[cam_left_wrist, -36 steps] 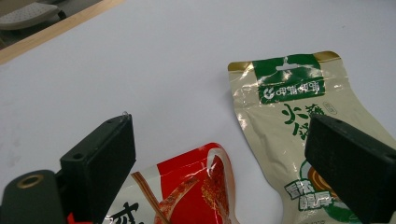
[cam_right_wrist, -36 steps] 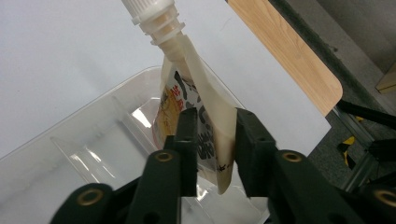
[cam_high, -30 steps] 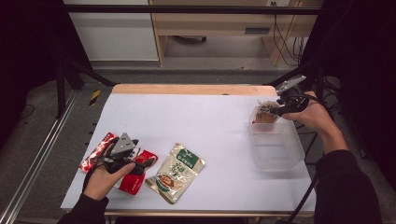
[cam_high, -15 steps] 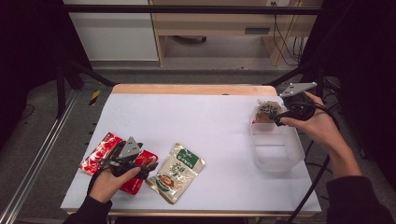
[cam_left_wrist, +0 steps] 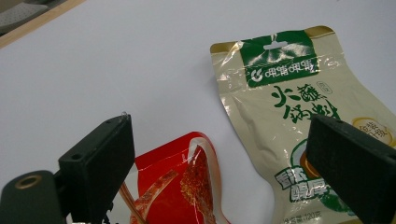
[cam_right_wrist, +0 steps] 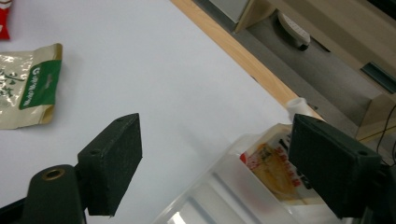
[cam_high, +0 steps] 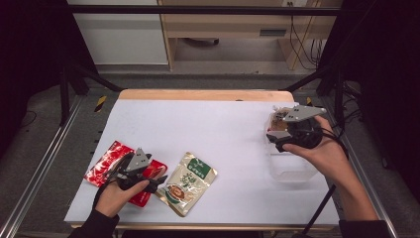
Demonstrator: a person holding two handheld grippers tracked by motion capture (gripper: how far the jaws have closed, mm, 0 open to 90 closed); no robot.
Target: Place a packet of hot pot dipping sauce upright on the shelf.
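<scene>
Right gripper [cam_high: 278, 140] has just let go, jaws opening wide and empty as it pulls off the clear bin [cam_high: 292, 171]; orange packet [cam_right_wrist: 275, 171] sits inside; left gripper [cam_high: 161, 179] gapes empty over the red packet [cam_left_wrist: 180, 186].

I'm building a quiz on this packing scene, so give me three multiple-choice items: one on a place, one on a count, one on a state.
1. Where does the orange packet lie?
A. in the clear bin
B. on the floor
C. beside the red packet

2. How many packets lie on the white table outside the bin?
A. none
B. two
C. five

3. How do the right gripper's jaws stand?
A. shut on a packet
B. open, holding nothing
C. shut tight, empty

Key: 1 A, it rests inside the bin's wall. 2 B, the red packet and the beige-and-green packet. 3 B, the jaws stand wide apart.
</scene>
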